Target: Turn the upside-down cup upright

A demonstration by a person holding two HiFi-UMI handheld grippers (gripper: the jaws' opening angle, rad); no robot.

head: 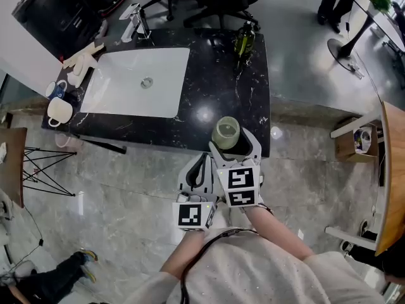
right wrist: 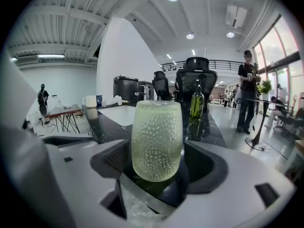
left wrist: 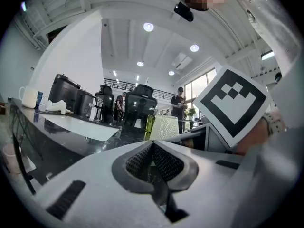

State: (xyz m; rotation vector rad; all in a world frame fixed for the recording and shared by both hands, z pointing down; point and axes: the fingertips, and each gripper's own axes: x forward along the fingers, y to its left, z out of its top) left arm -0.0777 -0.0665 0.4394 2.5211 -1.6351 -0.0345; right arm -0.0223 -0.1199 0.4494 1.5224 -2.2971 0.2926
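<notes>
1. Cup sits on the counter near its edge closest to the person, right of the sink.
2. Right gripper has one jaw on either side of the cup, with gaps.
3. Left gripper is just left of it, off the counter.
4. Bottle is behind the cup, and the mug is at the far left end.

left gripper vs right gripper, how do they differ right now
The left gripper has its jaws shut together; the right gripper has them wide apart.
The left gripper has nothing between its jaws; the right gripper has the bumpy green cup standing between its jaws, with gaps on both sides.
The right gripper reaches over the edge of the black counter; the left gripper sits short of it.
Both have white bodies.
</notes>
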